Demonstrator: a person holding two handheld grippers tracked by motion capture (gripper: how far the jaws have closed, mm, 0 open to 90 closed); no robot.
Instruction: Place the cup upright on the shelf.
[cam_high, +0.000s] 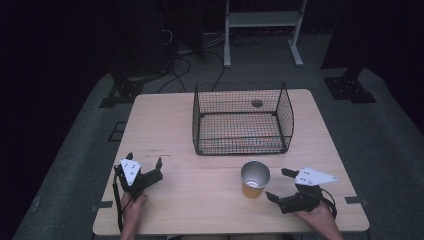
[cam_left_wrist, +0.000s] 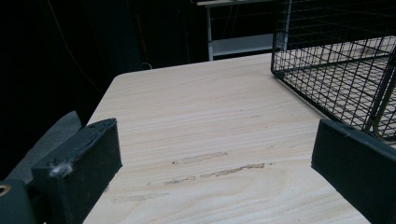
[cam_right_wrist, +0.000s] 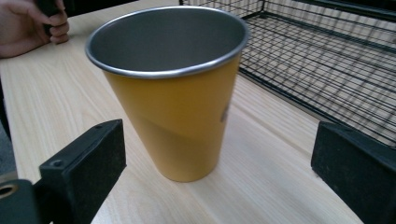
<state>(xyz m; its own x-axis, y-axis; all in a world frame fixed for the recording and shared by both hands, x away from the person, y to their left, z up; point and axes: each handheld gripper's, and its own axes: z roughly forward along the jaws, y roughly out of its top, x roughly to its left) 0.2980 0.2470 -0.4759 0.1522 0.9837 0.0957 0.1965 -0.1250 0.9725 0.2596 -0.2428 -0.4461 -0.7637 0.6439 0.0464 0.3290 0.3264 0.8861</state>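
Observation:
A yellow metal cup with a silver inside stands upright on the wooden table, just in front of a black wire basket. My right gripper is open right beside it, jaws spread wide toward the cup, which stands a little ahead of them, untouched. My left gripper rests open near the table's front left, with bare tabletop between its jaws. The basket's near corner lies to that gripper's right.
The wire basket holds nothing and takes up the table's far middle. A small round hole sits in the tabletop behind it. A white shelf frame and cables lie on the floor beyond the table. In the right gripper view, a hand shows far left.

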